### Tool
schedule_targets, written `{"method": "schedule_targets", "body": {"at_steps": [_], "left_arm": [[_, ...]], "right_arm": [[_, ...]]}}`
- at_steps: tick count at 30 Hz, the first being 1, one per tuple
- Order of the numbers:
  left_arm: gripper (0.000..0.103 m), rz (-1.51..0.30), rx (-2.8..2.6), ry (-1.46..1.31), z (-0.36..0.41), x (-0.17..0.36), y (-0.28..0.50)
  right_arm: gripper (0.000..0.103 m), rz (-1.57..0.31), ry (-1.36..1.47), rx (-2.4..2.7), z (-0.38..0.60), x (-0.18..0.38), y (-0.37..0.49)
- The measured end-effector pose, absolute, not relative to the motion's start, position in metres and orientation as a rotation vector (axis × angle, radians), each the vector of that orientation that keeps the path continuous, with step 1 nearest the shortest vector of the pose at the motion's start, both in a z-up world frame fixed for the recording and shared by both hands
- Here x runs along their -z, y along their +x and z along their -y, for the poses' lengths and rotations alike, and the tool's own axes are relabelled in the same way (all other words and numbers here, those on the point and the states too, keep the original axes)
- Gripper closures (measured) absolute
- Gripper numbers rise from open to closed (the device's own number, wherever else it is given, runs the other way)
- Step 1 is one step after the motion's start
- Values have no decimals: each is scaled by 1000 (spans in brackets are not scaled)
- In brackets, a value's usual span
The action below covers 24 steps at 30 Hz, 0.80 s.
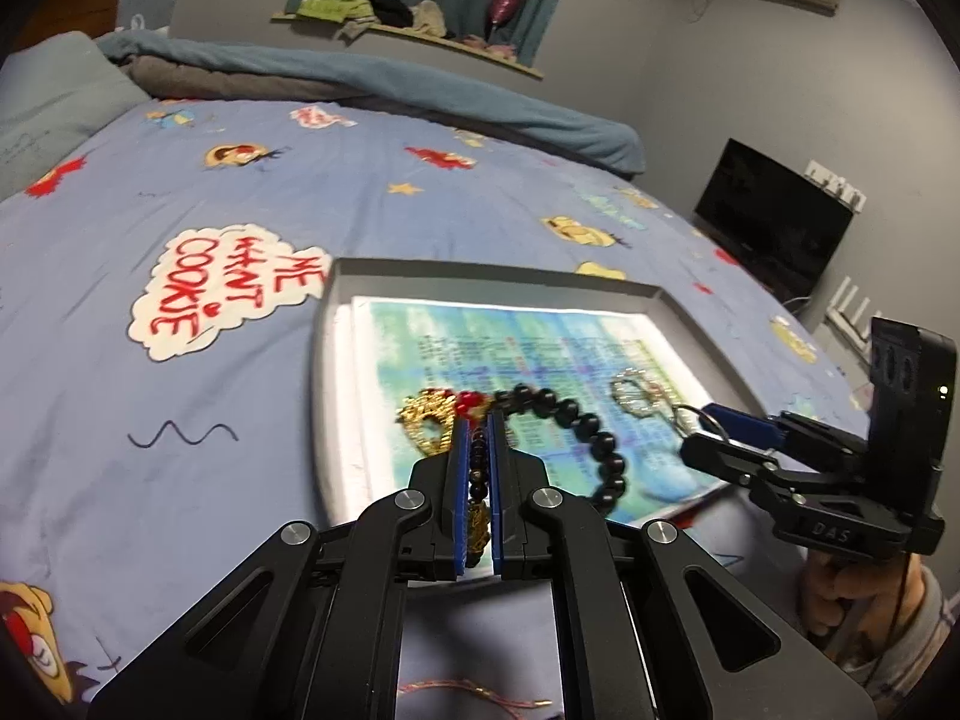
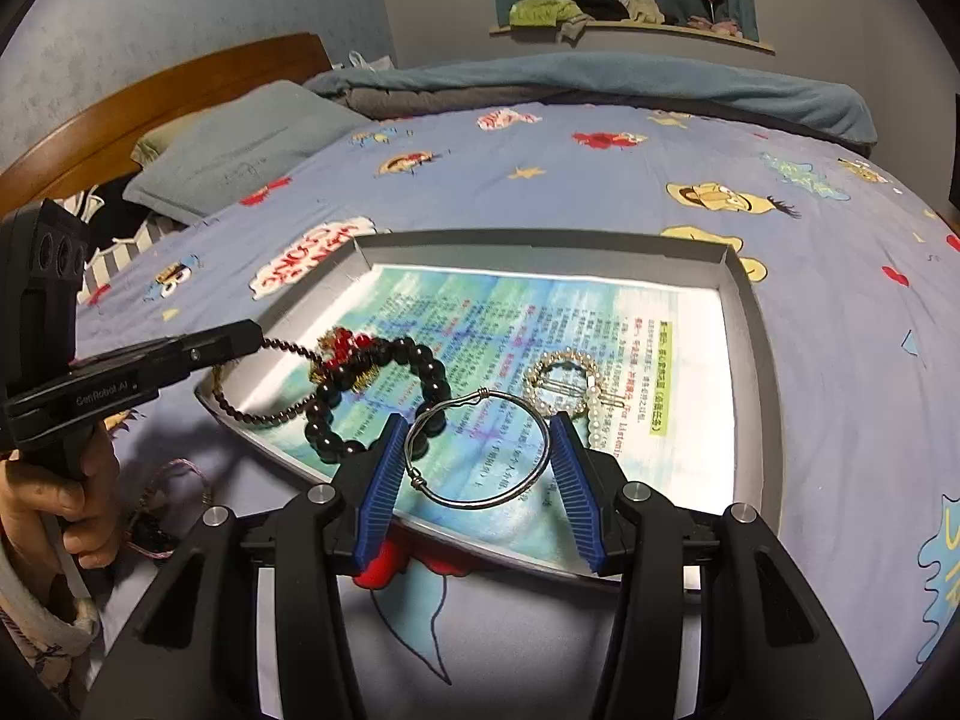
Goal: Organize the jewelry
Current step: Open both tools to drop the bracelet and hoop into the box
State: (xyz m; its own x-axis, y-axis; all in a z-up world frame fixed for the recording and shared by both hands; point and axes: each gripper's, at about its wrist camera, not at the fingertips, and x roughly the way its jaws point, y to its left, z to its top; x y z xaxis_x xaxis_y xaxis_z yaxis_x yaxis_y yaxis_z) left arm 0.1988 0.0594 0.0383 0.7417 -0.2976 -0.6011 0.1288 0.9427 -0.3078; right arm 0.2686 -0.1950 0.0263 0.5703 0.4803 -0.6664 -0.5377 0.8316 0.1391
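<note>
Over the tray (image 2: 744, 324) on the bed (image 1: 180, 192), the left gripper (image 1: 478, 420) is clenched on a small-bead strand (image 2: 288, 351), seemingly to drag it in, while the right gripper (image 2: 477, 444), spread wide, straddles the wire bangle (image 2: 480, 450), unpinched, beside the black bracelet (image 2: 372, 396).

Both tongs are matte black linkage frames with round silver pivot screws and ribbed blue pads on the fingers. The left tongs (image 1: 479, 420) carry white "GenRobot.AI" lettering on the side; the right tongs (image 2: 477, 426) show "DAS" embossed on the body. Each sits on a black handle in a bare-skinned hand (image 2: 57, 501) with a pale, striped cuff.
</note>
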Motion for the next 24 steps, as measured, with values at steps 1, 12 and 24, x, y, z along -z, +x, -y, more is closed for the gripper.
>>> {"method": "schedule_targets", "body": {"at_steps": [1, 12, 24], "left_arm": [[97, -704, 233, -254, -60, -37, 200], [63, -729, 203, -227, -59, -33, 199], [41, -684, 237, -226, -61, -46, 173]], "right_arm": [[54, -759, -85, -596, 195, -25, 268], [52, -759, -94, -583, 195, -19, 267], [50, -672, -40, -605, 207, -29, 238]]}}
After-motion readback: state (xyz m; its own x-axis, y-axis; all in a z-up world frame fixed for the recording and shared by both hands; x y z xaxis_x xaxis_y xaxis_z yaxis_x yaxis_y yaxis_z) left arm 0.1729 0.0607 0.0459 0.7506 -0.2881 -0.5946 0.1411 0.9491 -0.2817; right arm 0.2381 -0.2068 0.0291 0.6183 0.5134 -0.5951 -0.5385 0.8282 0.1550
